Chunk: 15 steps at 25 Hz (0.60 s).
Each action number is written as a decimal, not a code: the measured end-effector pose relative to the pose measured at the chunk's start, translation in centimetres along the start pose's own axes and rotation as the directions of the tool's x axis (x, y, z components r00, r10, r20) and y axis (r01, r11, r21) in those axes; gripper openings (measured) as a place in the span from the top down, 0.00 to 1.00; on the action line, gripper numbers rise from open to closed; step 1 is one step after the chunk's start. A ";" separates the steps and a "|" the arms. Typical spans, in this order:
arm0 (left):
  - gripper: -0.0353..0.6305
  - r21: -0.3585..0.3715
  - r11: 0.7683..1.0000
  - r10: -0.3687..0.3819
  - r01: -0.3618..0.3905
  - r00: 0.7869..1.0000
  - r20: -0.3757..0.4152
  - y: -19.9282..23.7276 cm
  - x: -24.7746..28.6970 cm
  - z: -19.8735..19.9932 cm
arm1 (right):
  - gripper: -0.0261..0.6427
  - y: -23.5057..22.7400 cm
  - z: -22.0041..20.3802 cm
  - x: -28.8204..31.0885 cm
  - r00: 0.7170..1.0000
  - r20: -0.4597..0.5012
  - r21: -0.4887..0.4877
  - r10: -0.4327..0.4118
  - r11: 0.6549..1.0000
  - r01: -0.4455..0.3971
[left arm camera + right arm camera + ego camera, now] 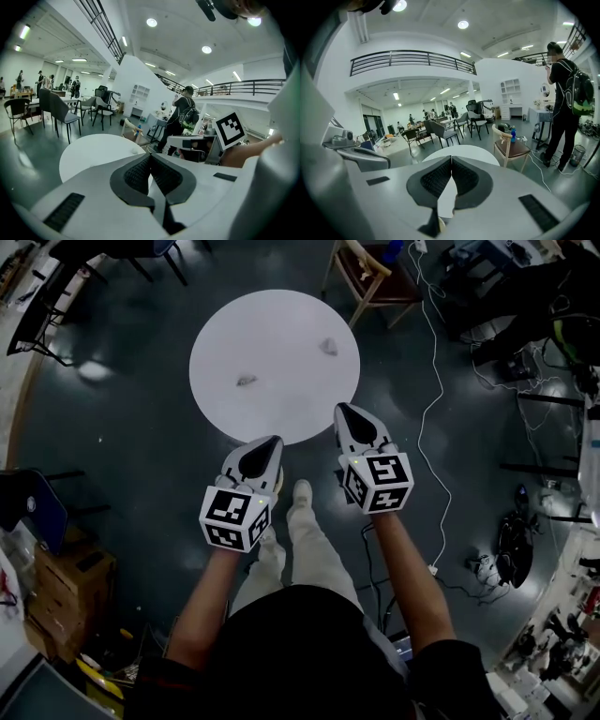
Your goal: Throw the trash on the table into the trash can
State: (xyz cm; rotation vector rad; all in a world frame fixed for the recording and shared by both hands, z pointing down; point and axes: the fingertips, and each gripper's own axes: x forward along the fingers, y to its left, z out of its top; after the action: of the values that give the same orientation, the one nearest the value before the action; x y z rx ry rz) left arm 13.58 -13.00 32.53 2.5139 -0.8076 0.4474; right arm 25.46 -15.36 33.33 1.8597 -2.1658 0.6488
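A round white table (274, 334) stands ahead of me on the dark floor. Two crumpled bits of trash lie on it: one (247, 381) at the near left, one (328, 347) toward the right. My left gripper (273, 443) hovers at the table's near edge, shut and empty. My right gripper (342, 410) hangs over the near right rim, also shut with nothing in it. In the left gripper view the table (93, 146) shows beyond the shut left gripper (150, 155). In the right gripper view the table (461, 152) lies past the shut right gripper (452, 158). No trash can is in view.
A wooden chair (372, 276) stands beyond the table at the right; it also shows as the wooden chair (511, 149). A white cable (434, 381) runs down the floor on the right. A person with a backpack (565, 101) stands right. Black chairs (58, 112) stand left.
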 end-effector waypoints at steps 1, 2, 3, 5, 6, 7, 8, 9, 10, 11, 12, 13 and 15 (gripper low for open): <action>0.94 -0.006 1.000 0.000 0.000 1.000 -0.004 0.1 0.4 -0.3 | 0.93 -0.3 -0.4 0.4 1.000 -0.006 0.003 0.000 1.000 0.000; 0.94 -0.013 1.000 -0.001 0.001 1.000 -0.007 0.3 0.9 -0.6 | 0.93 -0.6 -0.7 0.8 1.000 -0.013 0.003 -0.001 1.000 0.001; 0.94 -0.018 1.000 -0.003 0.002 1.000 -0.011 0.4 1.4 -0.8 | 0.93 -0.9 -1.0 1.2 1.000 -0.019 0.003 -0.002 1.000 0.002; 0.94 -0.028 1.000 -0.004 0.004 1.000 -0.021 0.6 2.5 -1.3 | 0.93 -1.7 -1.6 2.0 1.000 -0.031 0.003 -0.003 1.000 0.003; 0.94 -0.032 0.999 -0.004 0.004 1.000 -0.025 0.7 3.1 -1.6 | 0.93 -2.1 -1.9 2.5 0.999 -0.036 0.002 -0.004 1.000 0.004; 0.94 -0.036 0.999 -0.004 0.003 1.000 -0.029 0.9 3.7 -1.8 | 0.93 -2.5 -2.2 2.9 0.999 -0.041 0.000 -0.005 1.000 0.005; 0.94 -0.040 0.999 -0.003 0.001 0.999 -0.032 1.1 4.3 -2.0 | 0.93 -2.9 -2.5 3.5 0.999 -0.047 -0.001 -0.006 1.000 0.006; 0.94 -0.044 0.999 -0.001 -0.001 0.999 -0.036 1.4 4.9 -2.2 | 0.93 -3.3 -2.8 4.0 0.999 -0.053 -0.002 -0.007 1.000 0.007; 0.94 -0.048 0.999 0.001 -0.003 0.999 -0.039 1.6 5.5 -2.4 | 0.93 -3.6 -3.2 4.6 0.998 -0.060 -0.001 -0.007 1.000 0.007; 0.94 -0.052 0.999 0.002 -0.004 0.999 -0.042 1.8 6.0 -2.7 | 0.93 -4.0 -3.6 5.1 0.998 -0.067 -0.001 -0.007 1.000 0.007; 0.94 -0.055 0.998 0.003 -0.005 0.999 -0.045 2.0 6.6 -3.0 | 0.93 -4.5 -4.0 5.7 0.997 -0.074 -0.001 -0.008 1.000 0.008; 0.94 -0.055 0.998 0.003 -0.005 0.999 -0.049 2.2 7.3 -3.3 | 0.93 -5.0 -4.5 6.2 0.997 -0.081 -0.001 -0.011 1.000 0.011; 0.94 -0.048 0.999 0.002 -0.005 0.998 -0.060 2.6 8.7 -3.9 | 0.93 -6.0 -5.3 7.4 0.995 -0.093 -0.004 -0.017 1.000 0.017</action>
State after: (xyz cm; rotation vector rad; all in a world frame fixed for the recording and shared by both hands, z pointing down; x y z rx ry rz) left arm 18.11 -16.86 40.38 2.4435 -0.7909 0.4963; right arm 29.36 -20.10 42.36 1.8069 -2.0889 0.7141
